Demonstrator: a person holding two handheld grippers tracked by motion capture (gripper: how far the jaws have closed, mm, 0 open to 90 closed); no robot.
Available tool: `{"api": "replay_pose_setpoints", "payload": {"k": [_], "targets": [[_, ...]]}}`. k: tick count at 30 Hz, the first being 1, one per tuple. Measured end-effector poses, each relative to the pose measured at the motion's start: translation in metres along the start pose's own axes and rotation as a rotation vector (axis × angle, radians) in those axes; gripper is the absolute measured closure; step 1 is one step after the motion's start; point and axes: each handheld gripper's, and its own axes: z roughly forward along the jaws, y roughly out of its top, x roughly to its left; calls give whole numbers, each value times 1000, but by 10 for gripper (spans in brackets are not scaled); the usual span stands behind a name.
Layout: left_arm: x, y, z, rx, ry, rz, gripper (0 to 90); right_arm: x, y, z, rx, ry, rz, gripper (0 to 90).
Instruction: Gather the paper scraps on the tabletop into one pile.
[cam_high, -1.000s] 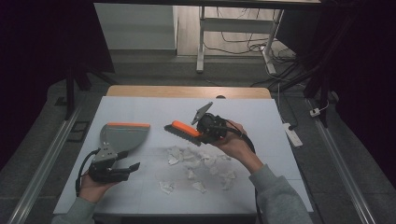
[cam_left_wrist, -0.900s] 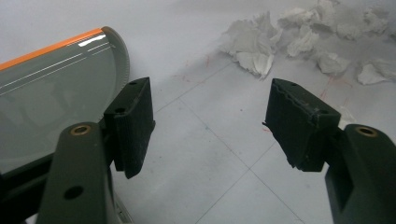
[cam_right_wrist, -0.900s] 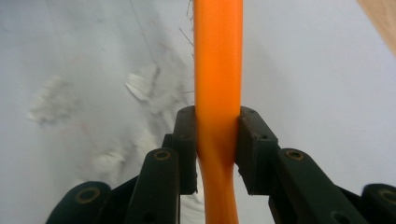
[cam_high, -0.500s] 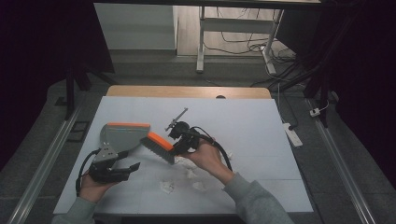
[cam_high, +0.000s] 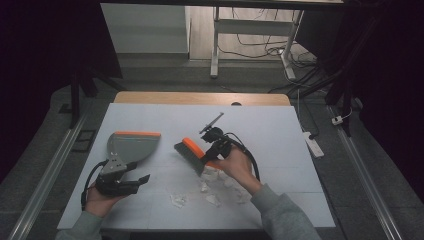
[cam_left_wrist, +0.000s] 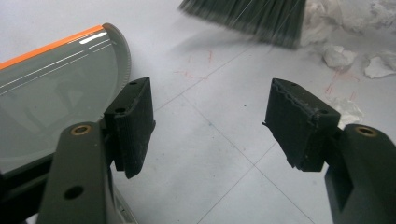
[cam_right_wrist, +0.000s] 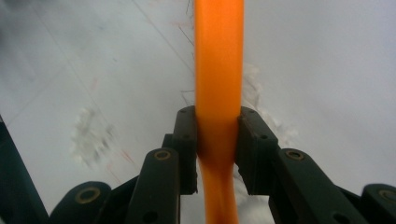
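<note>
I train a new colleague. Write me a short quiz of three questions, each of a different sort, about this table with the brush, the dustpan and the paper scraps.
1. True or false: the right gripper is shut on the brush handle.
2. Multiple choice: where do the paper scraps lie relative to the dustpan in the high view?
A. inside it
B. to its right, on the table
C. behind it, at the far edge
3. Fill in: the jaws of the left gripper stand ____, with nothing between them.

Key
1. True: the pads press on the orange handle from both sides.
2. B
3. open
</note>
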Motion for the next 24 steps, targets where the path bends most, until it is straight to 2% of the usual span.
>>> {"api": "replay_pose_setpoints", "payload": {"k": [3,6,9,13,15,20,24], "targets": [[0,1,2,6,0,3,331,-11,-11,-10,-22,-2,19,711],[-1,1,3,11,1,5,331,-11,-16,-23,-96,22,12,710],[0,1,3,11,2,4,330,-3,-17,-37,-162,38,-25,711],[0,1,2,9,3,1,331,16,-17,-46,-184,59,-88,710],[0,1,2,6,5,0,331,29,-20,-45,-161,78,-119,710],[1,1,2,2,7,-2,331,66,-30,-29,-55,117,-228,710],[1,1,1,3,9,0,331,91,-35,-24,-37,147,-282,710]]}}
